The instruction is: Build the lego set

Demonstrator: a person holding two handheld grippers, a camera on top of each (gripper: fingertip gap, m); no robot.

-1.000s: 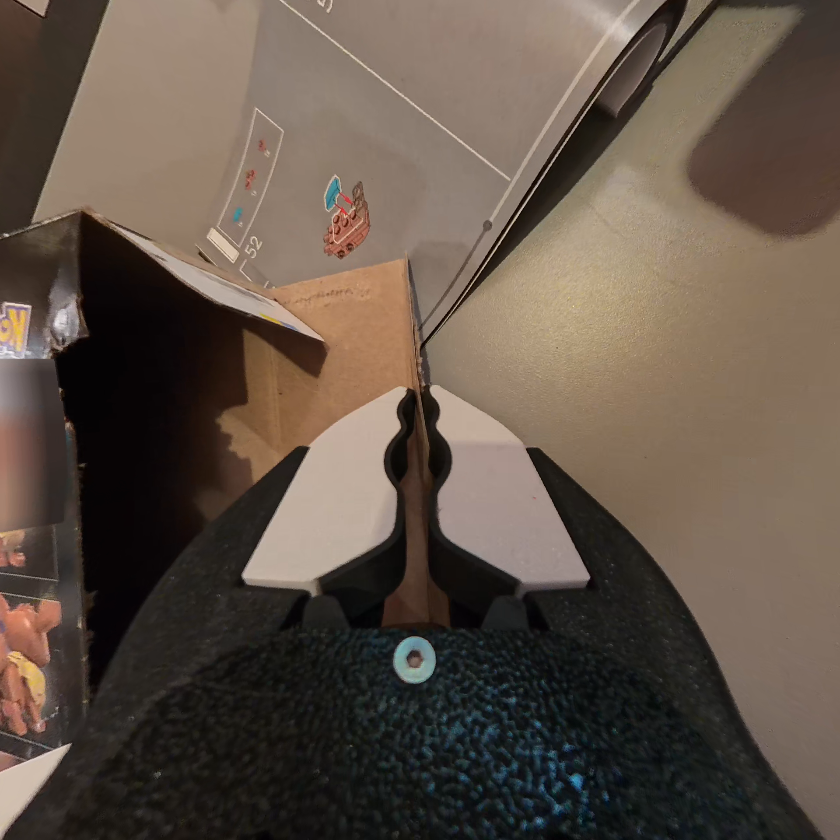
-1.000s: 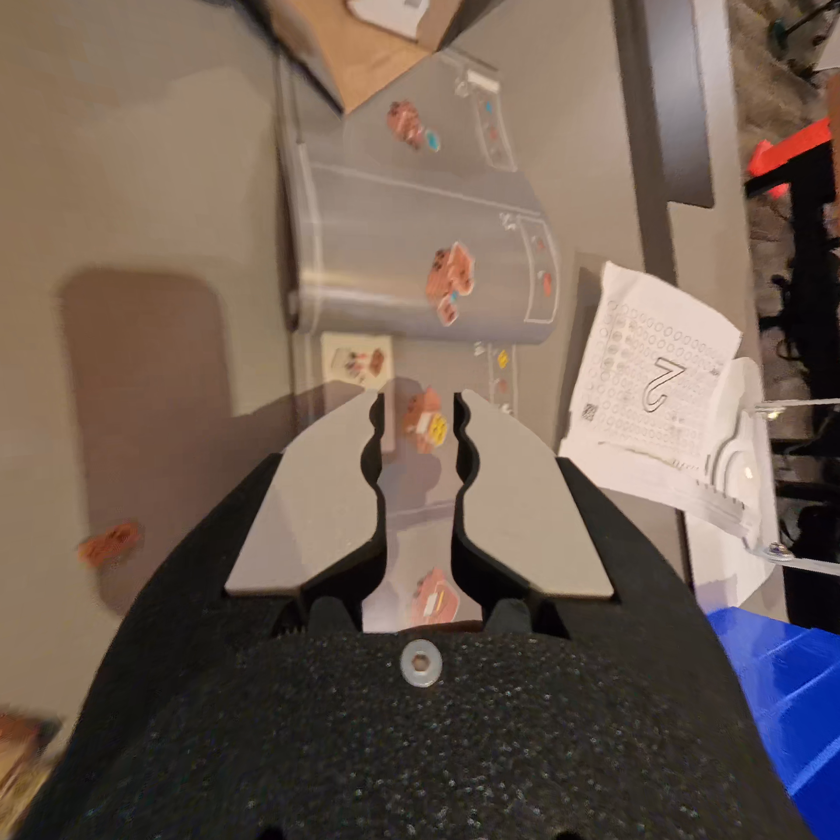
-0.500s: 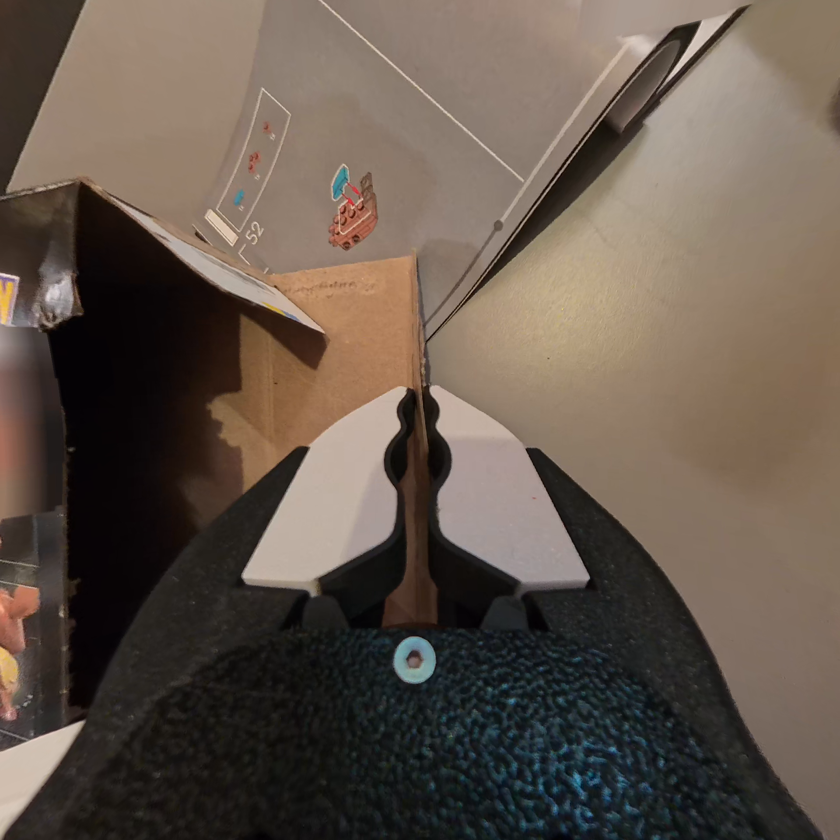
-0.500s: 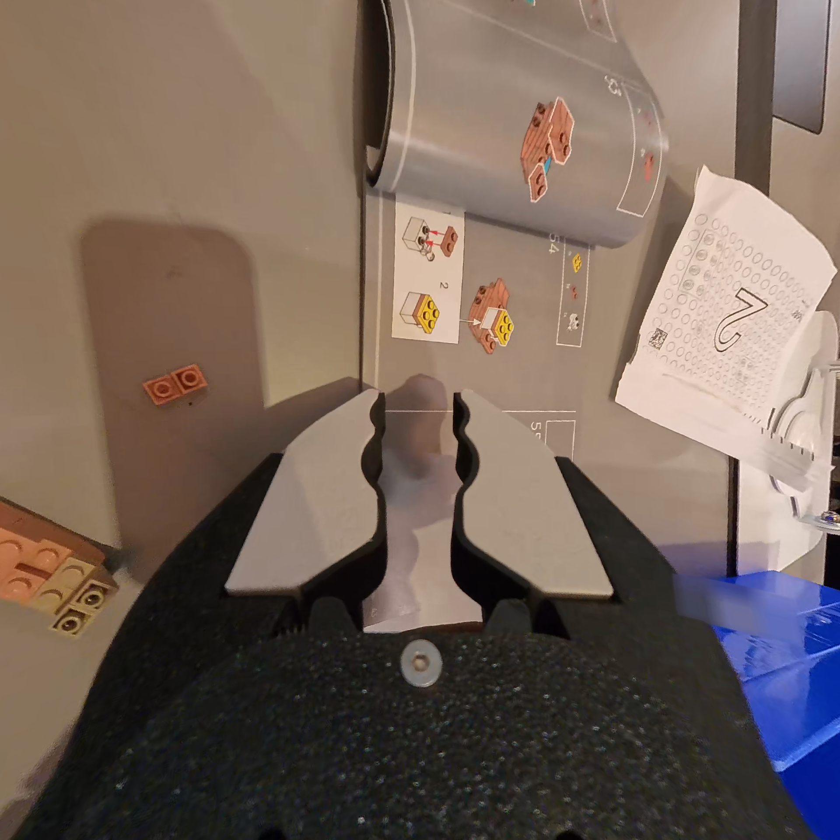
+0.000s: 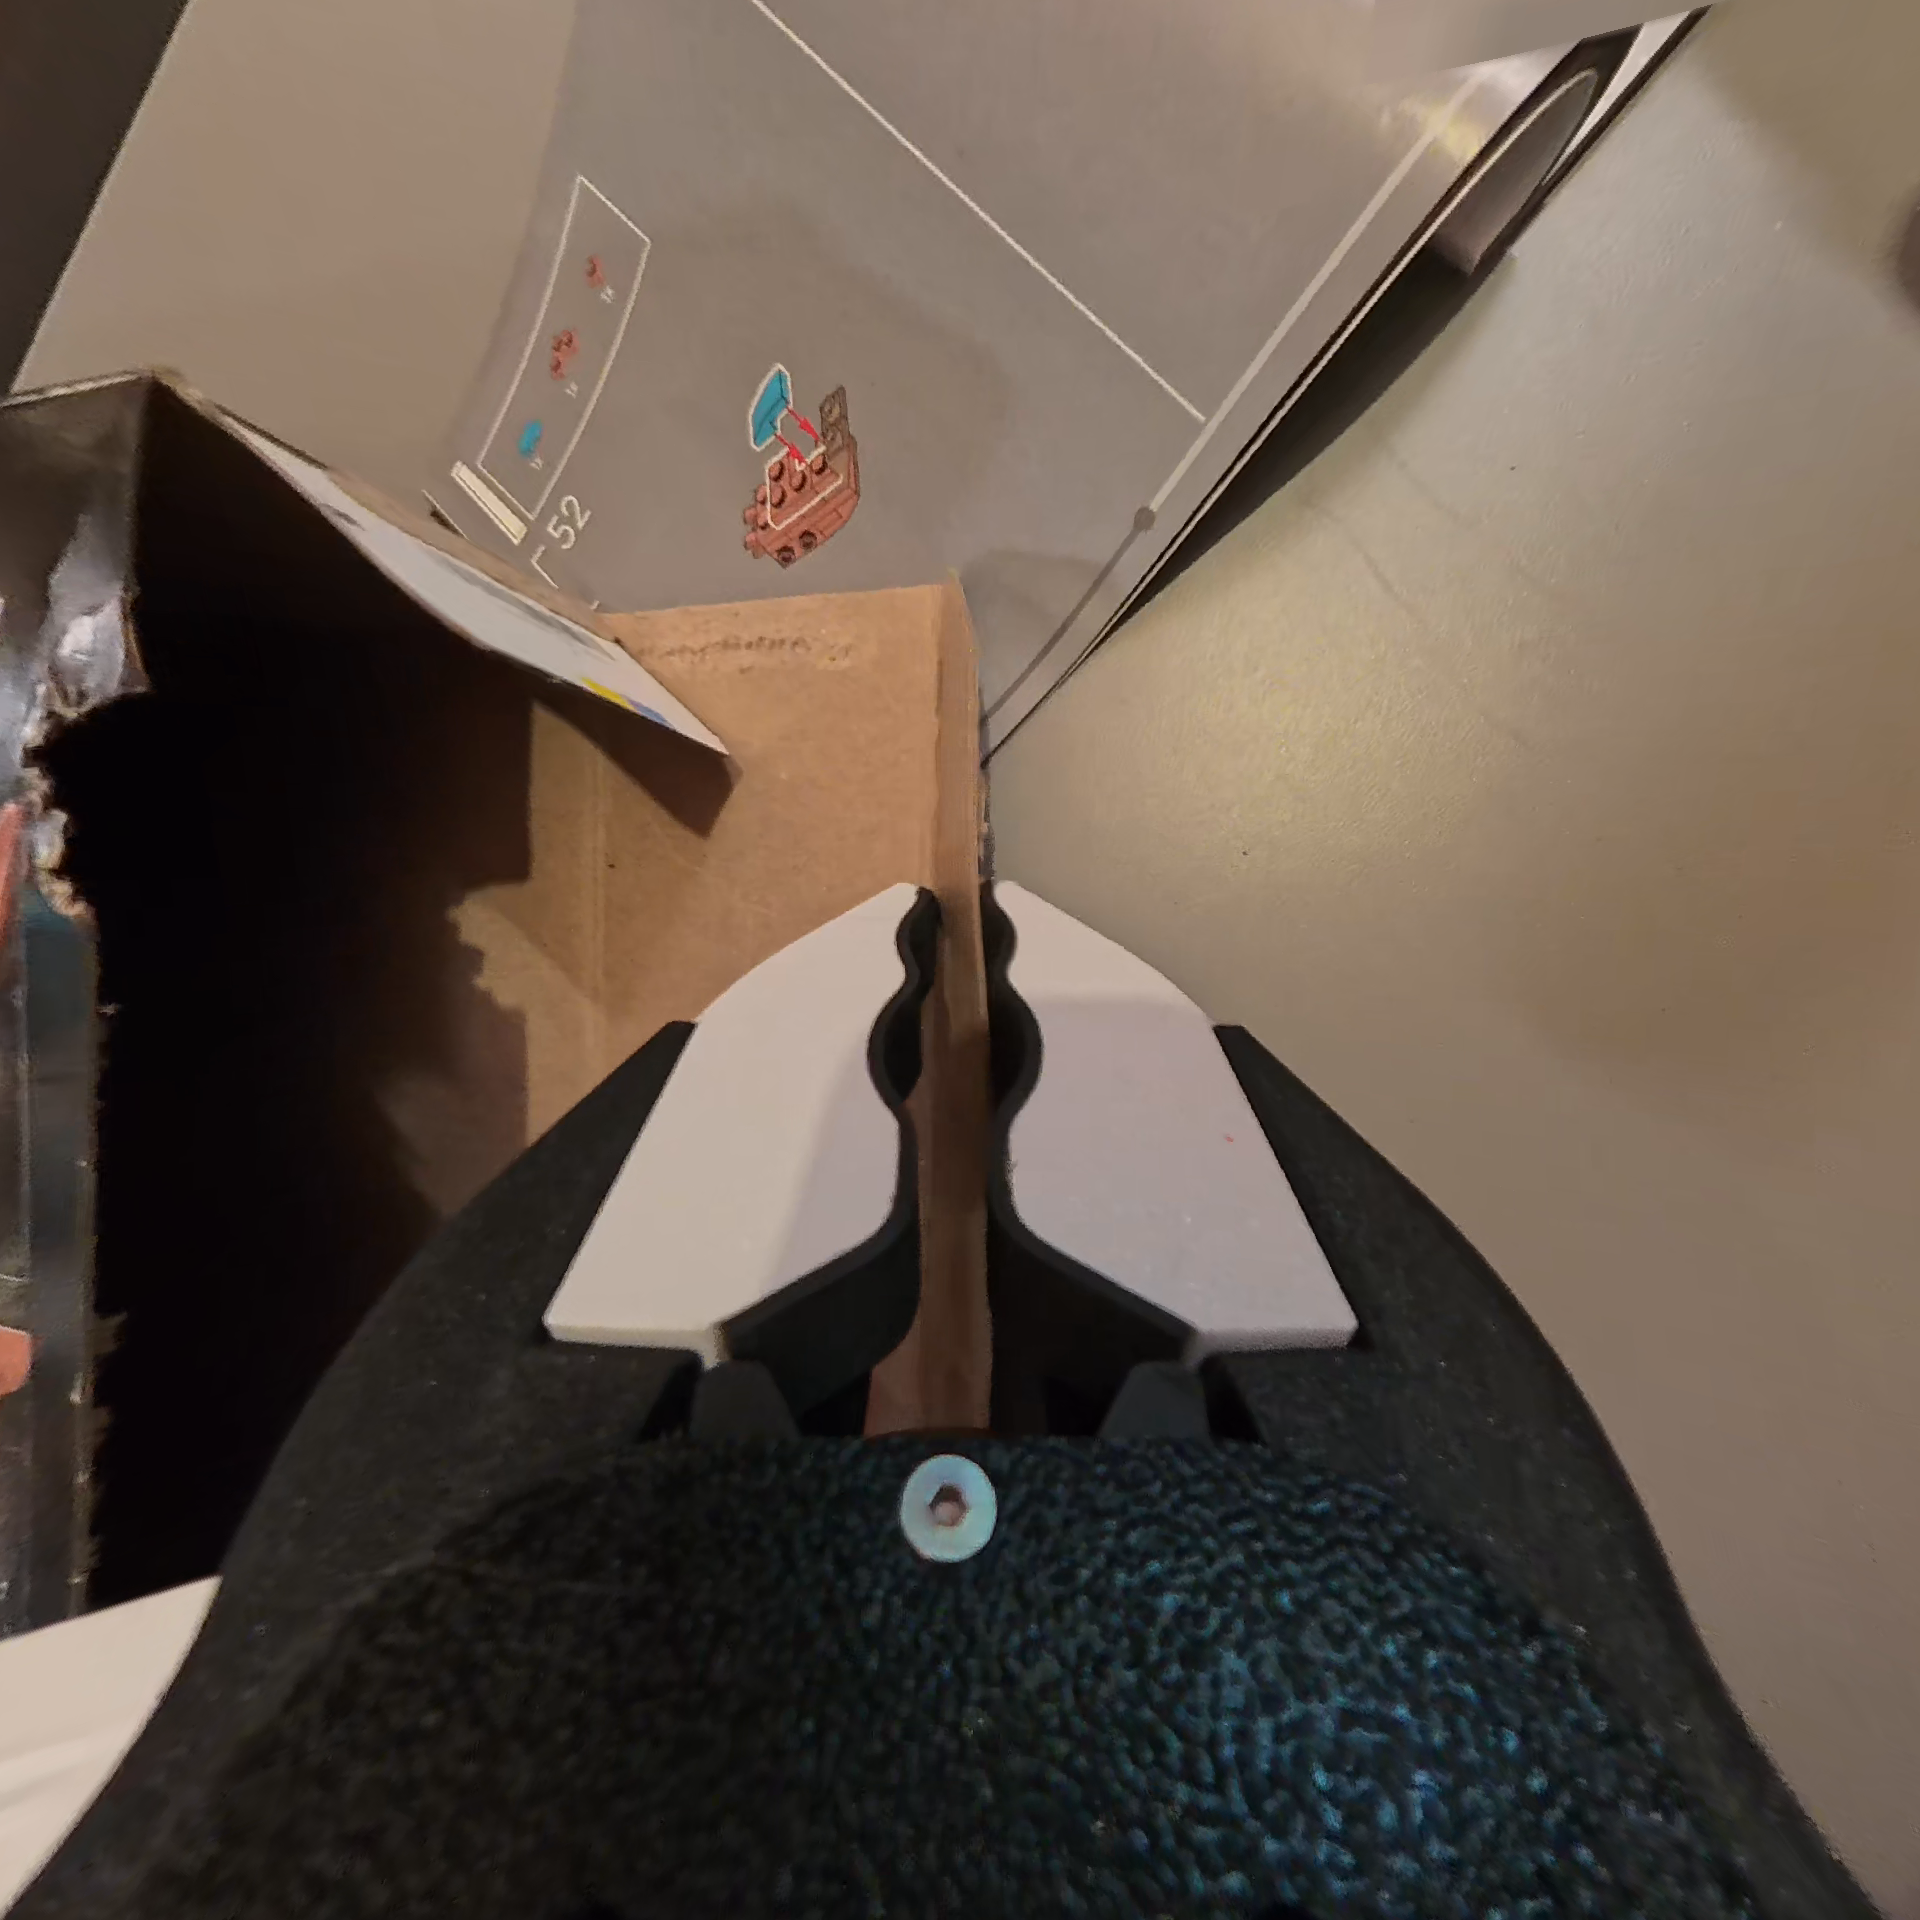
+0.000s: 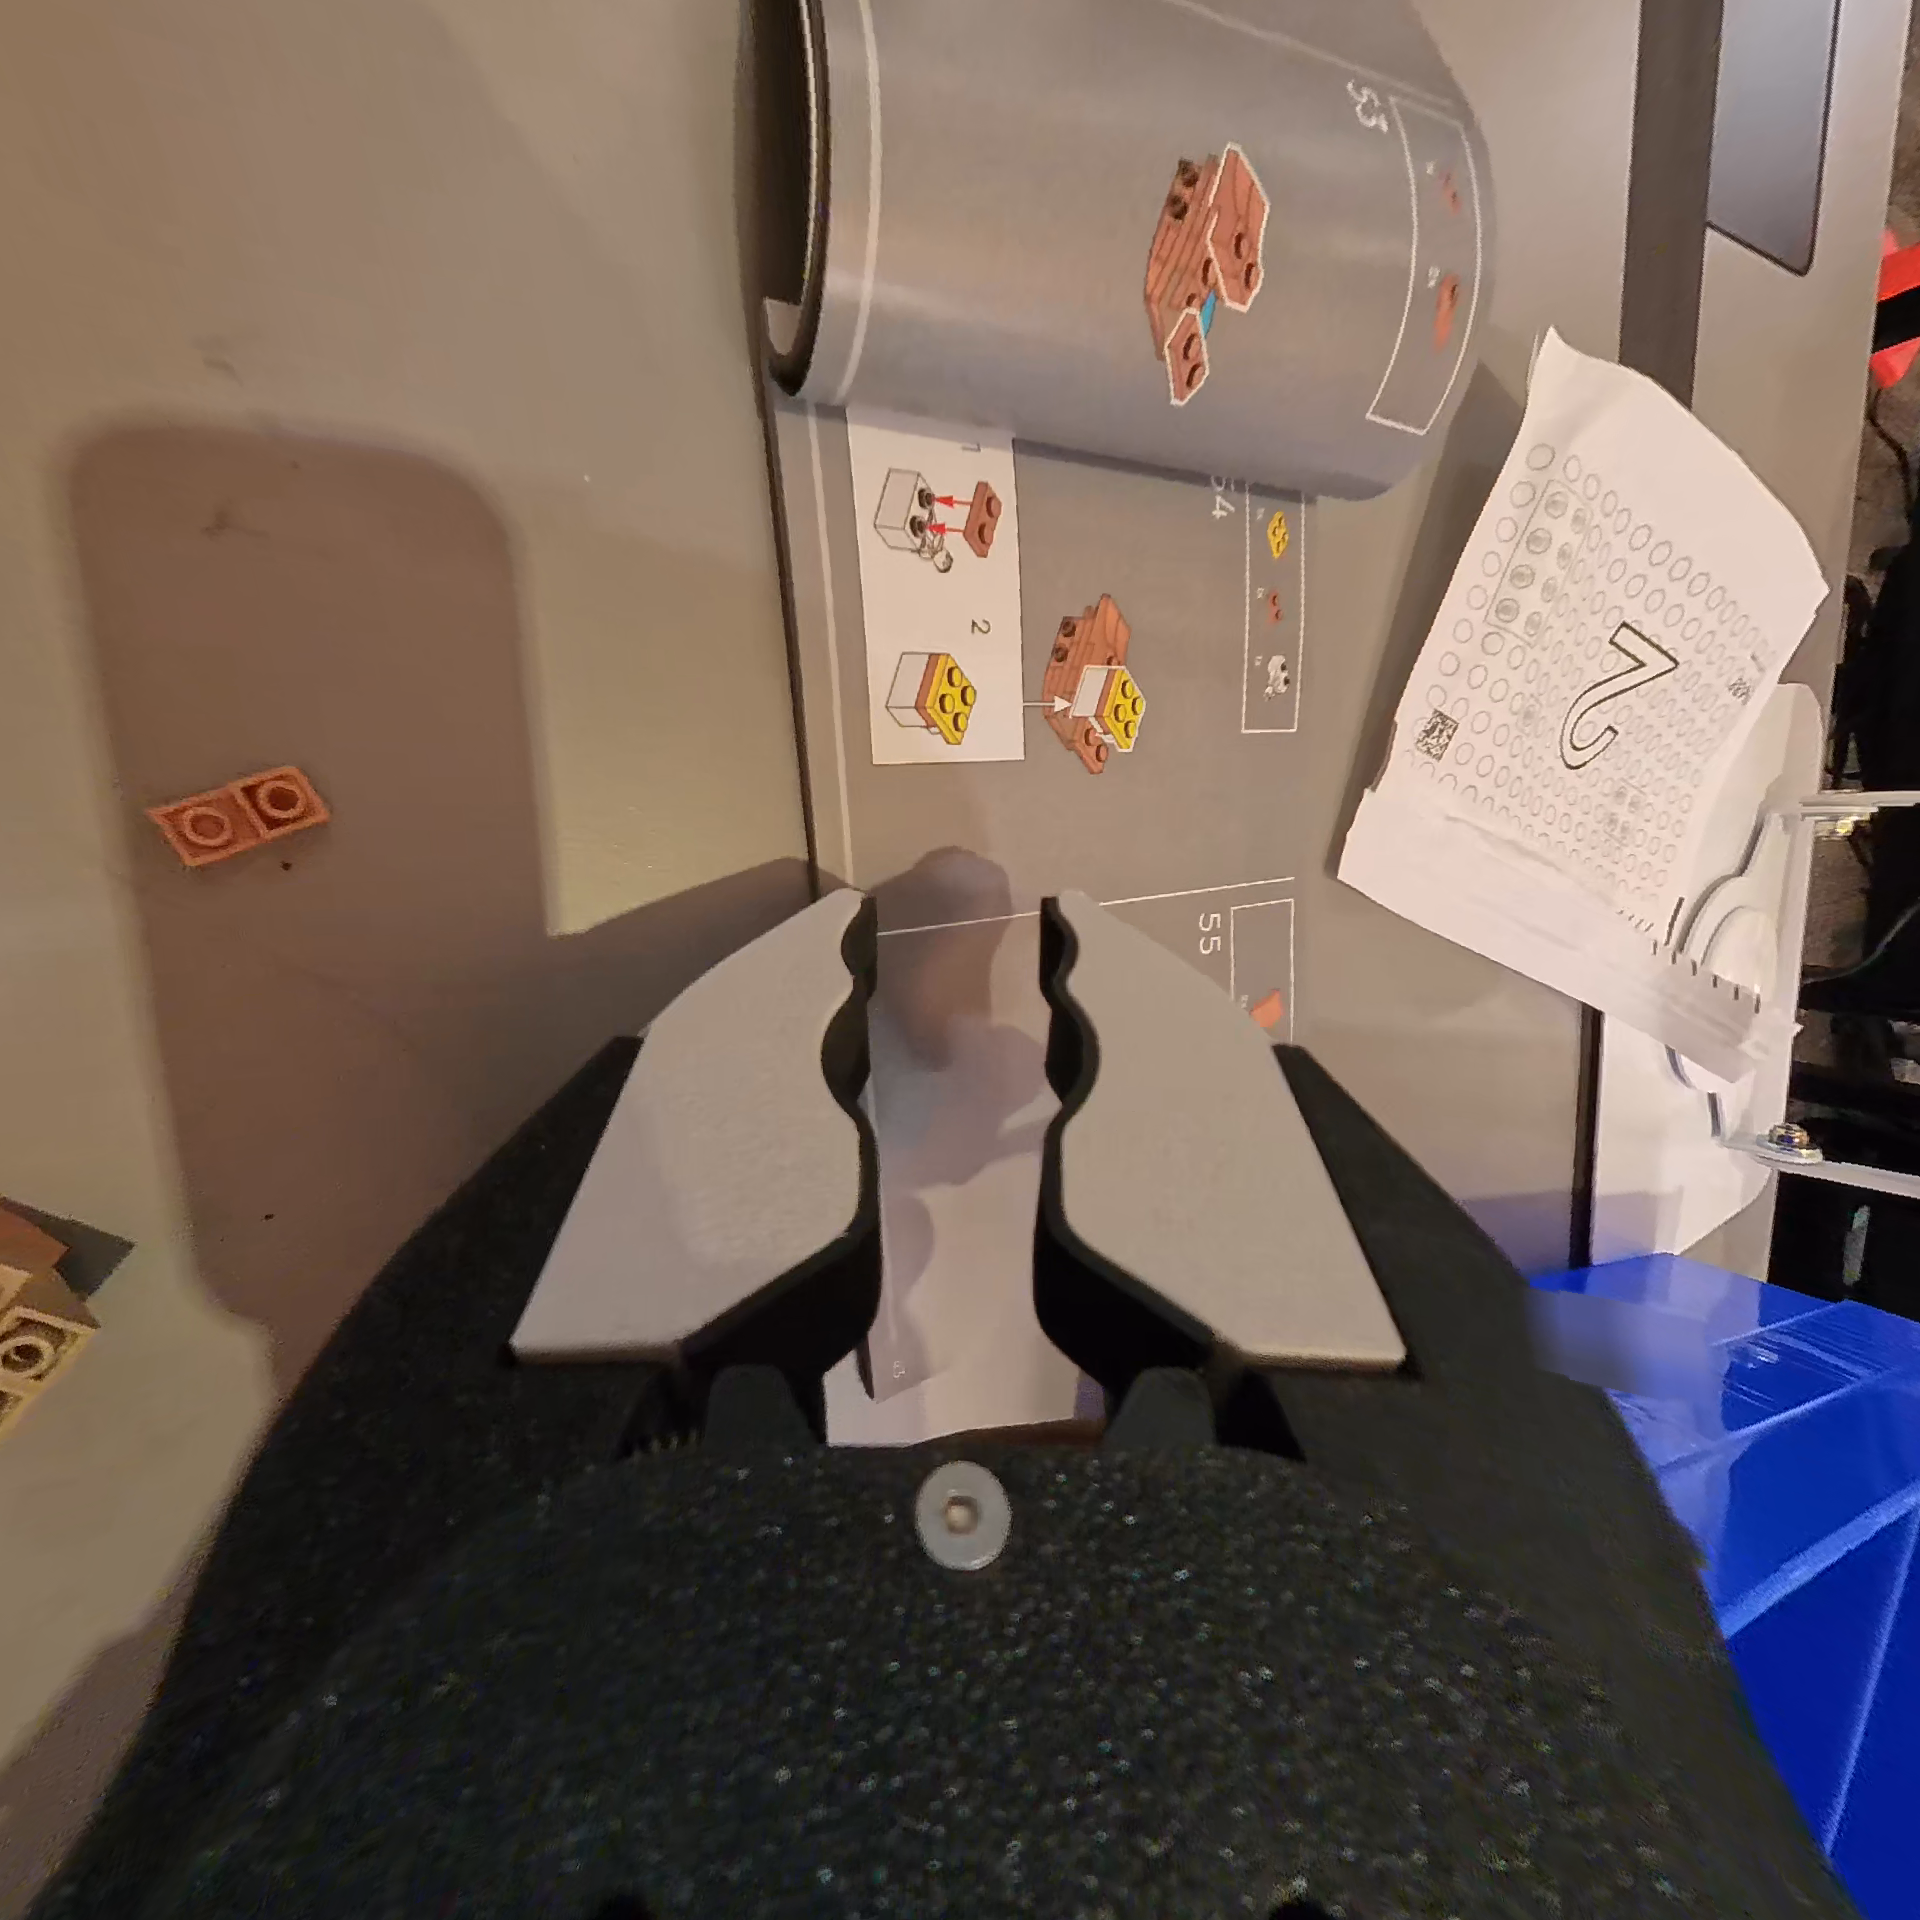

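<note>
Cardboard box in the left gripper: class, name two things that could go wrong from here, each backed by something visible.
1. The left gripper has only the thin flap of the cardboard box between its fingers; the flap could bend or slip free.
2. The right gripper, open over the instruction booklet, could snag its curled page.

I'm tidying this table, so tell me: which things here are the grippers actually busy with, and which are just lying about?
At the grippers: cardboard box, wall between left gripper fingers; instruction booklet under open right gripper.
Lying about: brown plate; white paper bag; blue bin; tan bricks.
</note>
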